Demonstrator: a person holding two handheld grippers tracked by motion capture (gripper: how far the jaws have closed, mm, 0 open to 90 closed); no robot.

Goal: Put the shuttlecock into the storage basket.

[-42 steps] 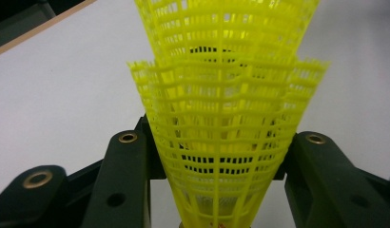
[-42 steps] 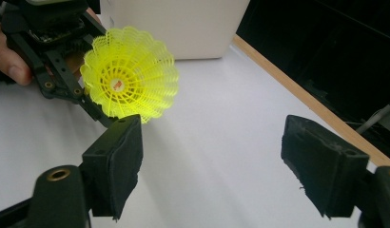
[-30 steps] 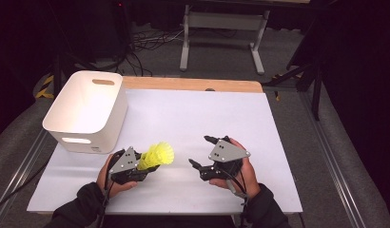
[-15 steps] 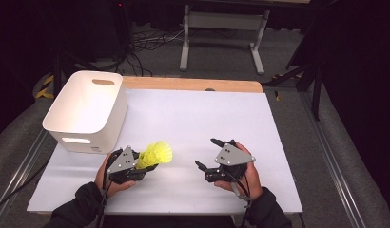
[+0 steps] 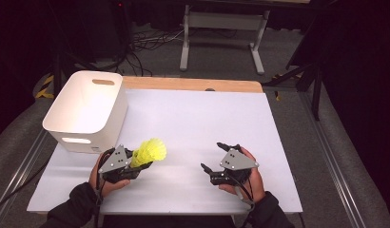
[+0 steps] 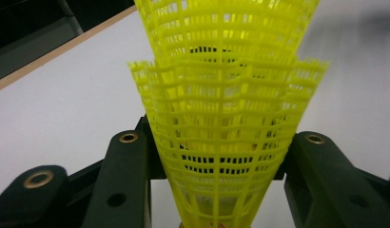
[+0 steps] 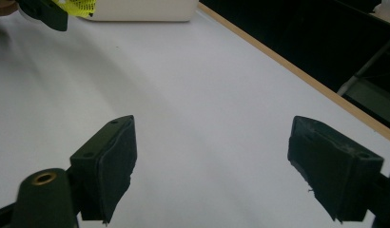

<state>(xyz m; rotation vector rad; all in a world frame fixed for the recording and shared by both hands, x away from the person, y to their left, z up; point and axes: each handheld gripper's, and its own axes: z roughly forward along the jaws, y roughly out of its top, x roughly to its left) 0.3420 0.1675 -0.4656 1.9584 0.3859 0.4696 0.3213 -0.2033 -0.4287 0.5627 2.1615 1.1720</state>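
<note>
R gripper (image 5: 213,157) sank lower; L gripper (image 5: 136,166) clamps yellow mesh shuttlecocks (image 5: 149,152), nested.

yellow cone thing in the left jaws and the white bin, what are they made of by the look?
Yellow shuttlecocks: two seem nested; thin moulded plastic, by the open lattice and see-through mesh, slightly glossy. The left gripper is shut on them near the narrow end.
White bin: looks like rigid moulded plastic, matte, with rounded corners and cut-out handle slots. Could be coated metal; the pictures don't settle it.
</note>
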